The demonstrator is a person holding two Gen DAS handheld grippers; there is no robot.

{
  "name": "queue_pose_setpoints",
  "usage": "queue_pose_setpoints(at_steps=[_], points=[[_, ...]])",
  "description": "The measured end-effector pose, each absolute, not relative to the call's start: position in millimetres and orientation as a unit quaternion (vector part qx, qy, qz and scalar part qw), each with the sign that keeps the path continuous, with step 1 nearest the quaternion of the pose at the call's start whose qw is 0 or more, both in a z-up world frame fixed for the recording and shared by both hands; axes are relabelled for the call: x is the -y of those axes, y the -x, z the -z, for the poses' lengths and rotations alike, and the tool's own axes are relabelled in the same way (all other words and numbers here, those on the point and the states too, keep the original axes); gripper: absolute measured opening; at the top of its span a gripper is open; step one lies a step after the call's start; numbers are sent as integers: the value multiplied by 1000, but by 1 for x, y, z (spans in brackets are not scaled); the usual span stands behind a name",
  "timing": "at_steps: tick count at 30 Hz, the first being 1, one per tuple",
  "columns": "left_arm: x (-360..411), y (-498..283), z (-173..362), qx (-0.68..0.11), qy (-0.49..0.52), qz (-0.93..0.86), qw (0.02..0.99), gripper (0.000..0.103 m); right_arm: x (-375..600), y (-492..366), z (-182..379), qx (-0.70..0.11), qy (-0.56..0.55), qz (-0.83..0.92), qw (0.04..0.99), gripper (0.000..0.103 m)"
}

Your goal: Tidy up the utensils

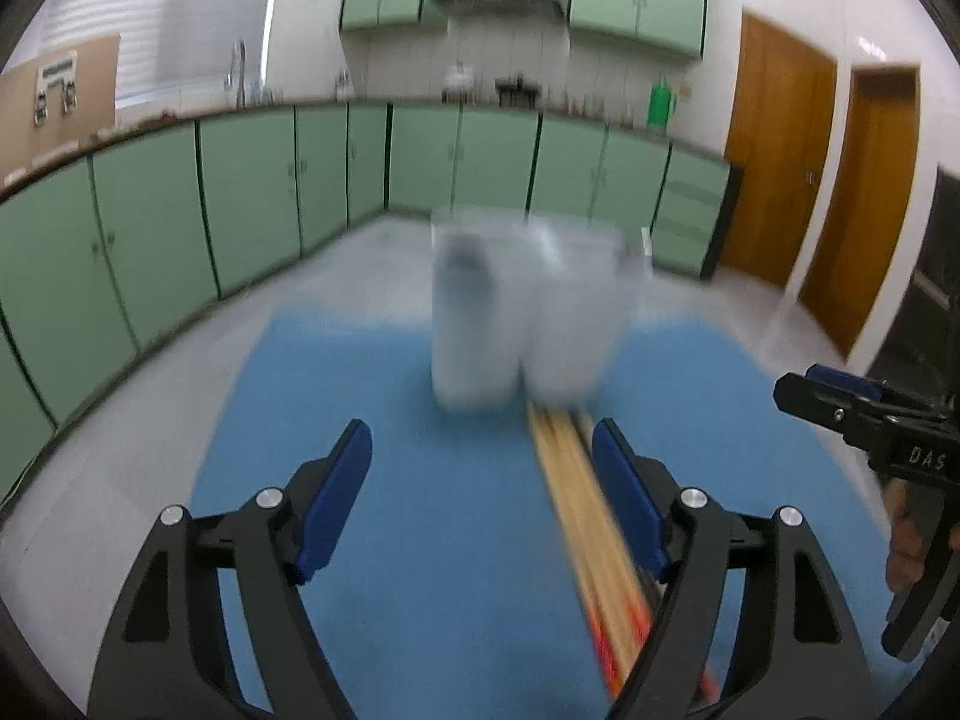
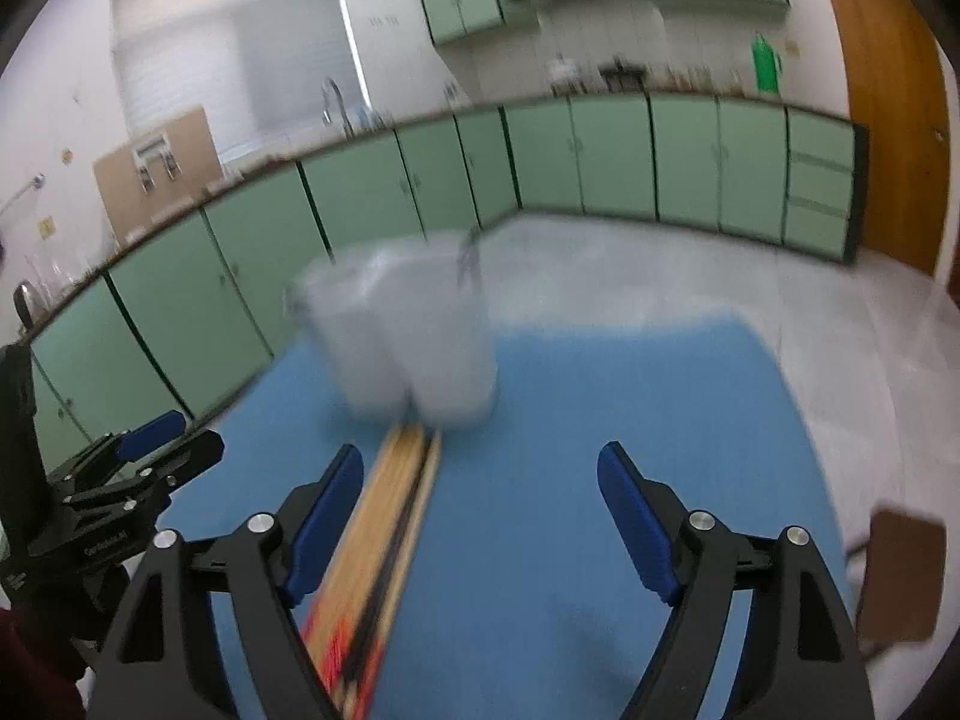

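Lying blurred on blue mat [image 1: 420,540], wooden chopsticks [image 1: 591,534] (red-ended); both claws agape.

- Both wrist views are evenly lit and fairly bright, with no hard shadows on the blue mat [image 1: 420,540].
- Motion blur smears the translucent containers [image 1: 522,312] ahead of the jaws and the chopsticks [image 1: 588,528] beside them.
- Fisheye distortion bends the green cabinets [image 2: 372,192]; the corners are vignetted black.
- The blinds [image 2: 228,48] glow pale.
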State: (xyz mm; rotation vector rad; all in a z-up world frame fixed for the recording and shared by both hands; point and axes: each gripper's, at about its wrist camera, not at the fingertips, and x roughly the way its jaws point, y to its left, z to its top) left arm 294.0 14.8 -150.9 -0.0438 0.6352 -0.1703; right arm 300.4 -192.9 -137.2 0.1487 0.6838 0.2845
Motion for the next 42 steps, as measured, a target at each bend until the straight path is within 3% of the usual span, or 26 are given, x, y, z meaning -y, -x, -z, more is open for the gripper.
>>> queue_pose_setpoints(at_steps=[7,12,23,29,31,33,37,39,42], points=[[-31,-251,202,-411,13,54,910,74,193,-243,191,-408,-91,-120,900,79],[-37,-241,213,-440,3,54,897,74,171,-222,206,-430,-71,-135,890,79],[-38,-241,218,-447,-15,60,892,80,150,-224,218,-435,21,-95,895,78],[-30,-234,219,-447,-15,59,893,80,167,-216,215,-427,-16,-112,897,77],[-28,-232,219,-447,-14,59,893,80,161,-213,215,-422,-23,-135,896,68],[-27,-233,218,-447,-14,60,892,80,153,-212,219,-427,-15,-143,893,49],[-21,-231,219,-448,-16,66,891,80,142,-210,217,-422,3,-150,894,31],[-18,-231,219,-449,-17,69,891,80,140,-213,217,-424,5,-154,892,17],[-10,-230,219,-449,-15,79,890,80,142,-214,216,-427,-1,-156,891,8]])
